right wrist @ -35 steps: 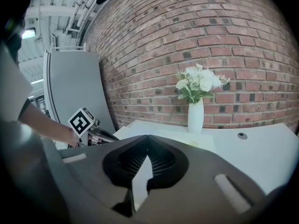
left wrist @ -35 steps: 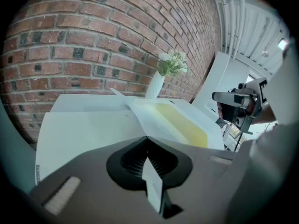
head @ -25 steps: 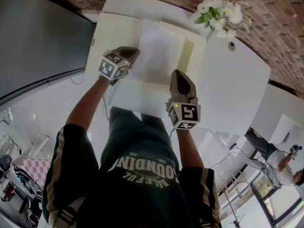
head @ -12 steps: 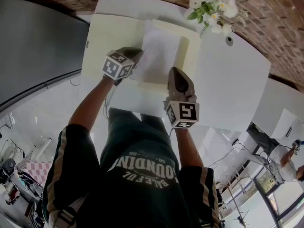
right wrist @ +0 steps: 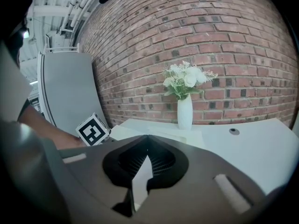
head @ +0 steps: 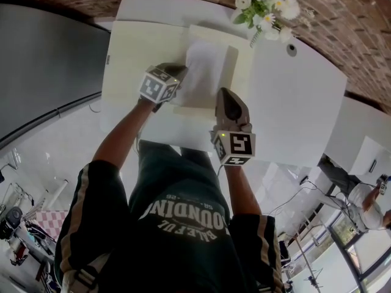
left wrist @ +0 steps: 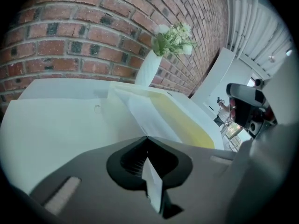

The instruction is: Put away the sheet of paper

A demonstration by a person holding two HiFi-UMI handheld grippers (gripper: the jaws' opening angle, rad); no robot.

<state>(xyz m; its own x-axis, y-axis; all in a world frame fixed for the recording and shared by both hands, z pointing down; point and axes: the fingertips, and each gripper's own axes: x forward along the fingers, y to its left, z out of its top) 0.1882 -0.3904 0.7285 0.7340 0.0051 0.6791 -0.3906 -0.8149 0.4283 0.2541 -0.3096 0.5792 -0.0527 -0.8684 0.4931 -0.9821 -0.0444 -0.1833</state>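
the left gripper [head: 177, 72] has its jaws pressed together on the left edge of the sheet [head: 204, 72]. in the left gripper view the white paper runs right up to the meeting tips and rises away from them toward the wall. the right gripper [head: 225, 94] also has its jaws together. a white sliver shows in the gap behind its tips, and i cannot tell whether that is something held or only the surface below.

the sheet is on the open cream folder [head: 137, 50], over the folder's right half, with the bare left half beside it. a yellow strip of the folder shows along the sheet's right side. the right gripper sits at the near edge of that right half, just beside the sheet's near right corner, and points toward the vase [head: 256, 36].

the folder lies on a white table [head: 299, 102], near its left end. the vase, with white flowers [head: 266, 5], stands at the far edge, just beyond the folder's right corner. a small round cap [head: 291, 50] sits in the tabletop beside it. a brick wall [right wrist: 224, 41] runs behind the table.
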